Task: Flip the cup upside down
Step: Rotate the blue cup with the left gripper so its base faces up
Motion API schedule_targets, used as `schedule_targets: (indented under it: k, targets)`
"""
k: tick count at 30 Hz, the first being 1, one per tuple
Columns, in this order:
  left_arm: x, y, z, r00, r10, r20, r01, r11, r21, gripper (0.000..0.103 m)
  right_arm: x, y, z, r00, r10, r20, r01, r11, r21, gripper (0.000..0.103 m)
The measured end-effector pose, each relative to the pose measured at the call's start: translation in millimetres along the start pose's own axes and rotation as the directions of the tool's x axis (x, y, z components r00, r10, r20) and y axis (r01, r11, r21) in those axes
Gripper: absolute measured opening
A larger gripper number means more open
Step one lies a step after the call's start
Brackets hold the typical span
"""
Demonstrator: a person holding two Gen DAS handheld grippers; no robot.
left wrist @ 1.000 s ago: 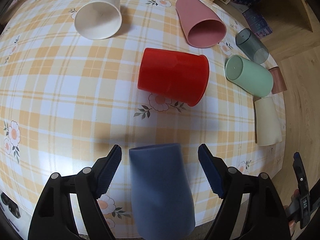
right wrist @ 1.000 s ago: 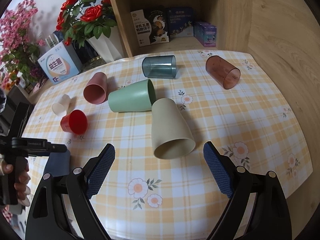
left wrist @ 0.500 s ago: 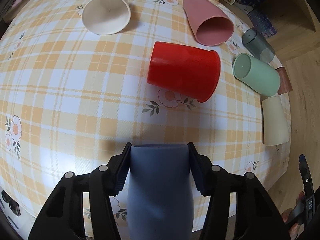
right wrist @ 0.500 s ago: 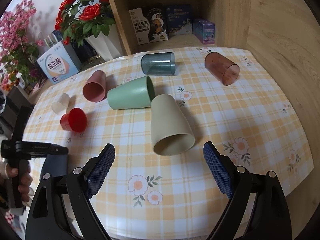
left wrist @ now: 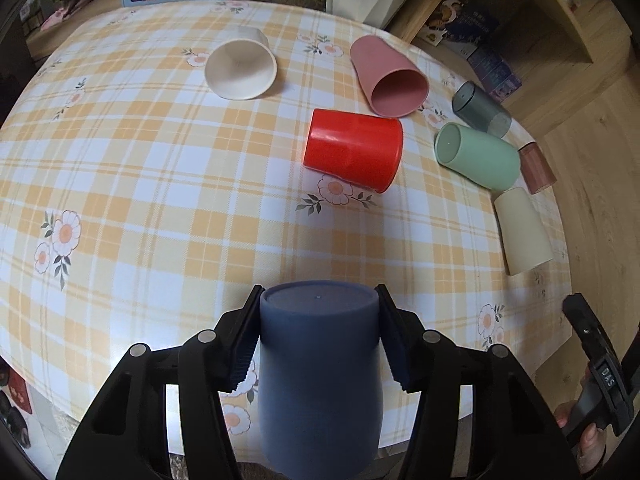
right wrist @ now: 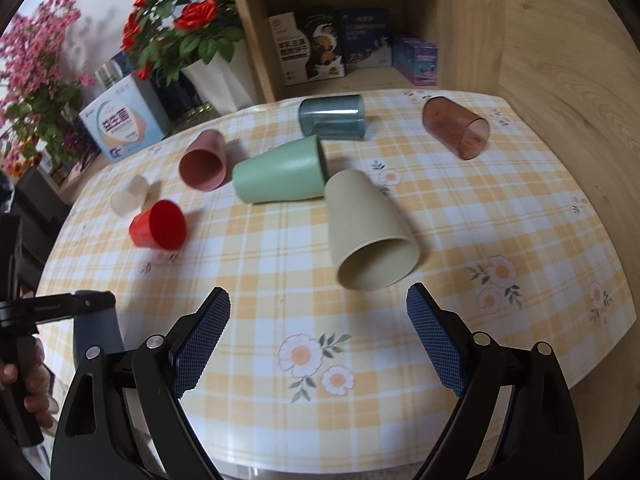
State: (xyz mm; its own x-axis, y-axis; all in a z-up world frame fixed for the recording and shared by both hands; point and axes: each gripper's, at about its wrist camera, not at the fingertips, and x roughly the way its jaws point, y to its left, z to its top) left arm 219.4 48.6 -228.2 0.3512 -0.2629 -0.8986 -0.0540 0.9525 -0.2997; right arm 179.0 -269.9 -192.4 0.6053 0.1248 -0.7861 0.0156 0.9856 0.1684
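My left gripper (left wrist: 318,340) is shut on a dark blue cup (left wrist: 318,376), its pads pressed on both sides, the flat base facing away from me. The cup is at the near edge of the table with the yellow plaid cloth (left wrist: 160,200). In the right wrist view the blue cup (right wrist: 96,336) shows at the far left under the left gripper's finger. My right gripper (right wrist: 318,336) is open and empty above the cloth, just short of a beige cup (right wrist: 368,232) lying on its side with its mouth toward me.
Other cups lie on their sides: red (left wrist: 354,150), pink (left wrist: 386,78), white (left wrist: 240,66), green (left wrist: 478,156), grey clear (left wrist: 480,110), brown clear (right wrist: 456,126). Flower pot (right wrist: 220,76), box (right wrist: 120,120) and shelf (right wrist: 352,52) stand behind the table.
My left gripper closed on the blue cup and tilted it up, so its base now faces forward. The right gripper stayed open and barely moved.
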Motion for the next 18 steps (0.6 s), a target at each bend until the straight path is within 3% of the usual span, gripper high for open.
schedule_targets:
  k: [10, 18]
  targets:
    - [-44, 18, -23, 0.988, 0.003, 0.153, 0.0, 1.0, -0.016, 0.053, 1, 7, -5, 1.0, 0.003, -0.018, -0.003, 1.0, -0.011, 0.087]
    - [-64, 43, -11, 0.965, 0.097, 0.245, -0.09, 0.995, -0.041, 0.052, 3, 13, -7, 1.0, 0.006, -0.03, -0.007, 1.0, -0.028, 0.087]
